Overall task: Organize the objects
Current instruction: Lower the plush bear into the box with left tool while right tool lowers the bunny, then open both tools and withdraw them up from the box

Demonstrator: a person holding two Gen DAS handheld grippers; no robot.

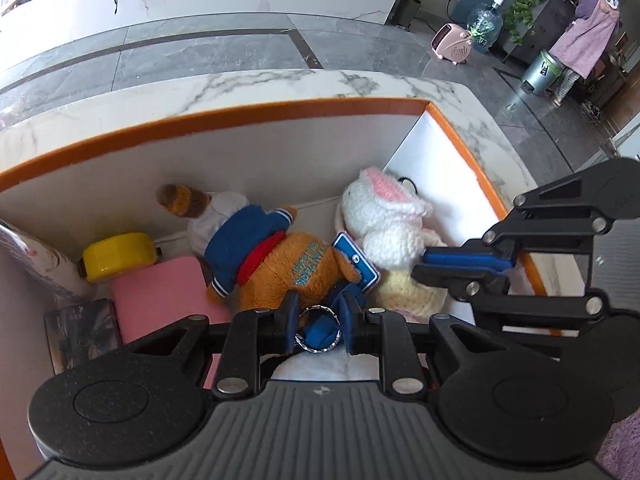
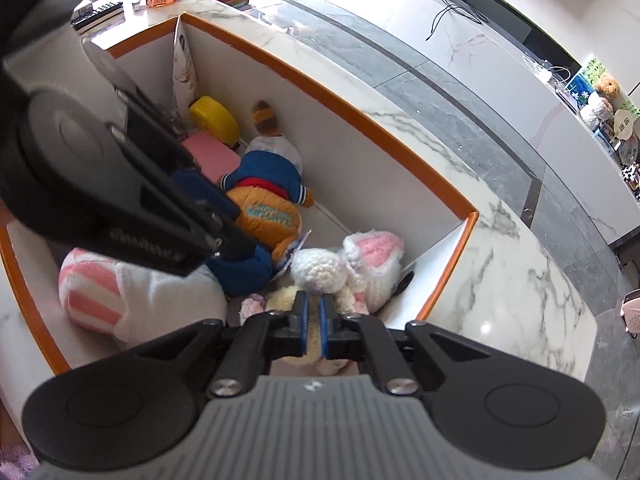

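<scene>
A white box with an orange rim (image 1: 240, 114) holds soft toys. An orange plush bear in a blue jacket (image 1: 276, 268) lies face down in the middle; it also shows in the right wrist view (image 2: 268, 204). My left gripper (image 1: 320, 324) is shut on the bear's blue foot, beside a metal key ring (image 1: 318, 330). A white and pink crocheted rabbit (image 1: 384, 216) lies at the right end. My right gripper (image 2: 314, 320) is nearly closed on the rabbit's cream body (image 2: 288, 296); it also shows in the left wrist view (image 1: 432, 262).
A yellow round tin (image 1: 118, 256), a pink box (image 1: 164, 300) and a dark booklet (image 1: 80, 332) lie at the box's left end. A pink-striped white plush (image 2: 120, 296) lies near the front. The box stands on a marble counter (image 2: 500, 264).
</scene>
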